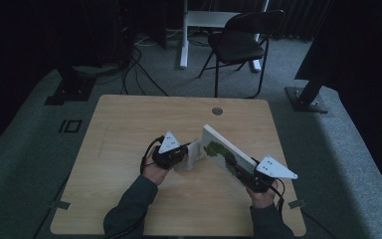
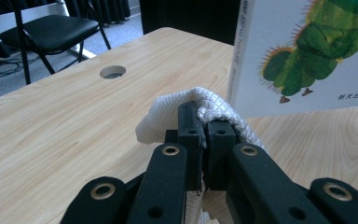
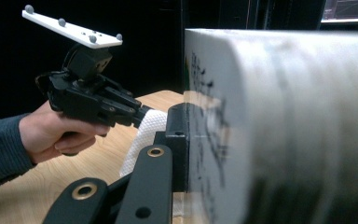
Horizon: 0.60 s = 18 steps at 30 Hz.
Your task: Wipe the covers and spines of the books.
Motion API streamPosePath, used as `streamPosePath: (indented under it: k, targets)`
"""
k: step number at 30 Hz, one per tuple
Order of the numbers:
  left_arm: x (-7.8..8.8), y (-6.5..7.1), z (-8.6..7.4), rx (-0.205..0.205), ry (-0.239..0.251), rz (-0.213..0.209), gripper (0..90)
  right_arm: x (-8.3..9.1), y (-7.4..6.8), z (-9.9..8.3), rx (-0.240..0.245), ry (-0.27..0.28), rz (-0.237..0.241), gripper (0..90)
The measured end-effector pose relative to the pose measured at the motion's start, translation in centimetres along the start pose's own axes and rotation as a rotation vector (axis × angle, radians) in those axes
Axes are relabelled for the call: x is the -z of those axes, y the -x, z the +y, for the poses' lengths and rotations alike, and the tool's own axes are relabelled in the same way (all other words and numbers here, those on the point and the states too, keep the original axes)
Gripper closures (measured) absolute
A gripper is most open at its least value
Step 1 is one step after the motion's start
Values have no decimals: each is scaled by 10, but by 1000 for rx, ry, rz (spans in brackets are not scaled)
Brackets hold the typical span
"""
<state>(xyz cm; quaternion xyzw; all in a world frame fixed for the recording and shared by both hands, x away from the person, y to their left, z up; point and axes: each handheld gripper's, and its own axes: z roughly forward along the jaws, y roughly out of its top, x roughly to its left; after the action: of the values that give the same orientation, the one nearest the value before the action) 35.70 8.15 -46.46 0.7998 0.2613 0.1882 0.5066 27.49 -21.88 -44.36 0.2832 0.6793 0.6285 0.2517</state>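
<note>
1. The left gripper [image 1: 185, 153] has its jaws clamped on a white textured cloth [image 2: 205, 105]; in the left gripper view the two black jaw tips meet with the fabric bunched over and around them, and the cloth's lower part is hidden behind the jaws.
2. The right gripper [image 1: 251, 177] grips a picture book [image 1: 225, 152] by its near lower edge; in the right gripper view one jaw presses flat on the cover, while the other jaw is hidden behind the blurred book block [image 3: 279, 126].
3. The book stands tilted above the wooden table [image 1: 129, 129], rising from the right gripper toward the table's middle; its cover shows a green caterpillar [image 2: 317, 46], cut off at the top and right edges in the left gripper view; small print beside it is too small to read.
4. The cloth lies just beside the book's far end, seemingly touching it; the contact itself is hard to make out.
5. A black chair [image 1: 241, 42] stands beyond the table; the room is dark.
</note>
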Motion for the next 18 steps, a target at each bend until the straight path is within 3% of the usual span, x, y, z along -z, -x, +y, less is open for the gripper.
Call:
streamPosePath:
  k: [18]
  targets:
    - [-15,9,-4,-7,-30,-32,880,1,4,5,-59,45,20,779]
